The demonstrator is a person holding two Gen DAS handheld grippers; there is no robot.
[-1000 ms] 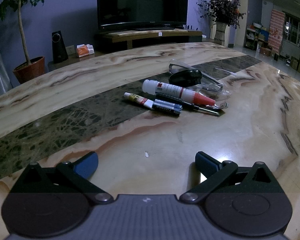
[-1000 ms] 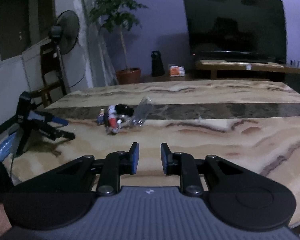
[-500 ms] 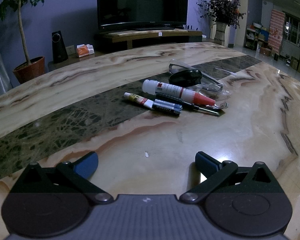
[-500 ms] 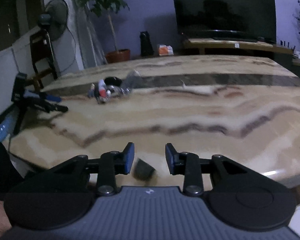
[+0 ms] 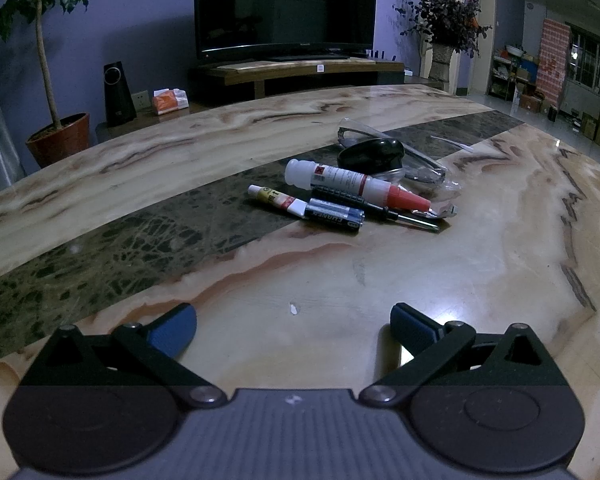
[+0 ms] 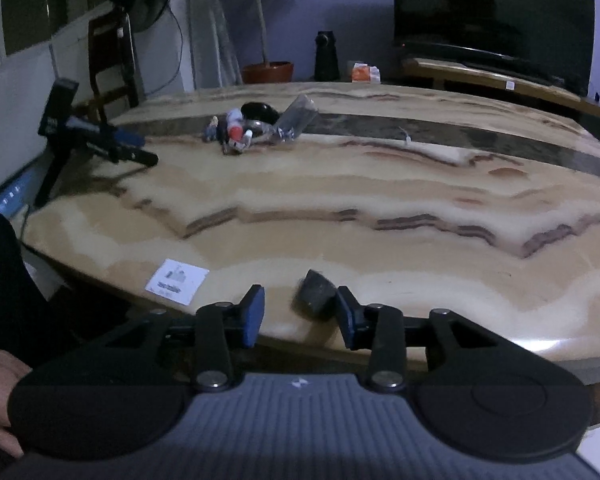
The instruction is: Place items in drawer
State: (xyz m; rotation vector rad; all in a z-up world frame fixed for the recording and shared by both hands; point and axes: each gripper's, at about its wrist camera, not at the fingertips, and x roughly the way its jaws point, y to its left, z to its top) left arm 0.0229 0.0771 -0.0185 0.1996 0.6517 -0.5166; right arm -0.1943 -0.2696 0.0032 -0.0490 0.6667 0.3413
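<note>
The items lie in a pile on the marble table (image 5: 480, 280): a white glue bottle with a red cap (image 5: 356, 186), a small tube (image 5: 278, 200), a blue battery (image 5: 334, 218), a screwdriver (image 5: 372, 206), a black rounded object (image 5: 372, 152) and clear plastic (image 5: 416, 160). My left gripper (image 5: 292, 316) rests open on the table short of them, holding nothing. My right gripper (image 6: 300, 300) hangs at the table's near edge with its jaws opening. A small dark lump (image 6: 314, 292) sits between them, close to the right finger (image 6: 350, 320). No drawer is in view.
A white card (image 6: 177, 282) lies at the table's edge left of my right gripper. The left gripper (image 6: 112, 144) shows at the far left, with the pile (image 6: 240, 128) beyond it. A TV, potted plants, a fan and a chair stand behind.
My right gripper has sunk and drawn back to the table's near edge, and its jaws have widened. The dark lump has come between them. The left gripper has not moved.
</note>
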